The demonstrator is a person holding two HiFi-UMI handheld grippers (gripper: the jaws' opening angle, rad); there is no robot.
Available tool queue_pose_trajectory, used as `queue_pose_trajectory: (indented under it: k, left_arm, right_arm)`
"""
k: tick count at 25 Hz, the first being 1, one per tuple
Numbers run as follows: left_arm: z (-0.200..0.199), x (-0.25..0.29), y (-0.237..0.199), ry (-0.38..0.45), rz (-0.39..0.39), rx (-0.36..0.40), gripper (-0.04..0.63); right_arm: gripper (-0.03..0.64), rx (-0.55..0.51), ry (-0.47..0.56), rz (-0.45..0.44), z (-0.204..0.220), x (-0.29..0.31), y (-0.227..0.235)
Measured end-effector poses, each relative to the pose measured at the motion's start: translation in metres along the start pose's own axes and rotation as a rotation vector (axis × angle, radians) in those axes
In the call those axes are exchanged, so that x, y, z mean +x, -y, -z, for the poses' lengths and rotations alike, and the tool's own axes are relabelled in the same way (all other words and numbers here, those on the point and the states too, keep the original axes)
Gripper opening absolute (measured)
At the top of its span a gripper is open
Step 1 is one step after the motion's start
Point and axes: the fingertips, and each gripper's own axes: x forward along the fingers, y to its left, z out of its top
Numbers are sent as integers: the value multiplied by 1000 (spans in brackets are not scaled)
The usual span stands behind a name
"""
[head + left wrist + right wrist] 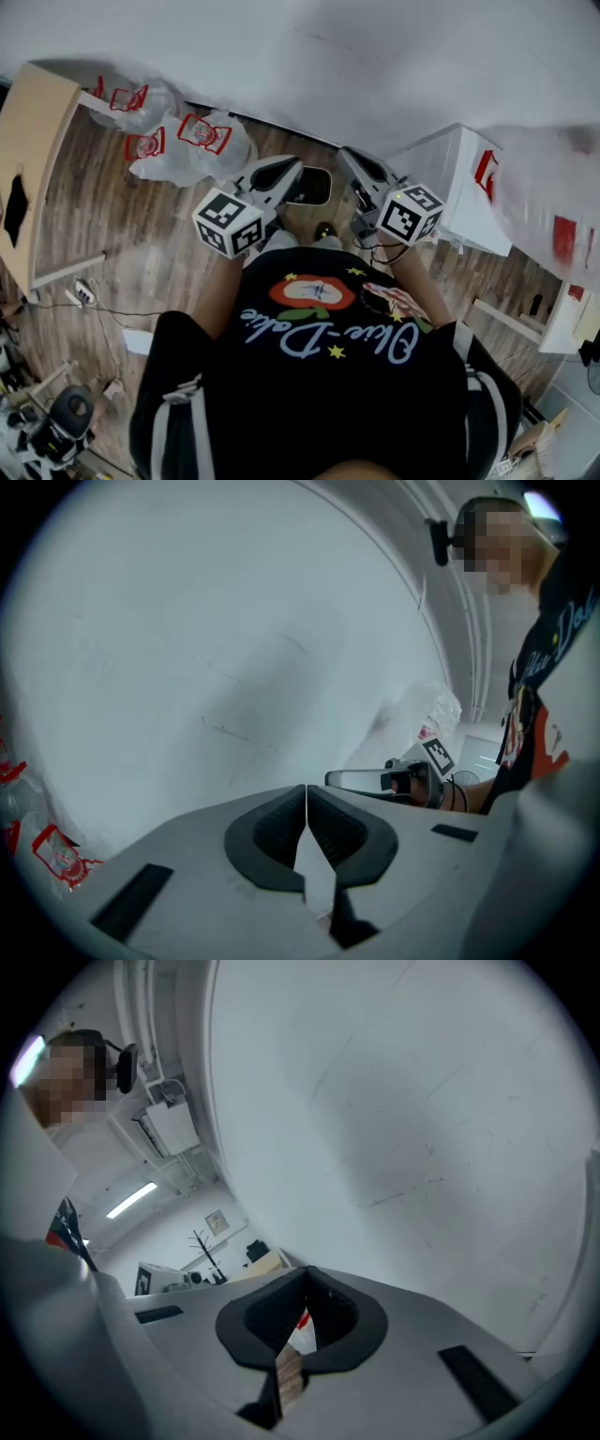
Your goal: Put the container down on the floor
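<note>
Grippers facing white wall (394, 56), dark container (309, 186) on wooden floor (141, 234) between them.
The left gripper (281, 174) and the right gripper (361, 169) are held side by side at the centre of the head view. The left fingers (272, 829) are seen closed tip to tip, and the right fingers (262, 1321) likewise. The container, dark with a pale rim, is seen on the floor mid-frame, gripped by neither. Plastic bags (192, 150) with red print are piled at upper left, and a white cabinet (459, 178) is seen at right.
</note>
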Motion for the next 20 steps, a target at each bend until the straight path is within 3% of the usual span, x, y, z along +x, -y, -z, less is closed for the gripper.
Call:
queue_pose_trajectory:
  k: [20]
  left_arm:
    - [-5, -7, 5, -11, -20, 60, 6]
  right_arm:
    - [-2, -32, 5, -13, 0, -6, -11]
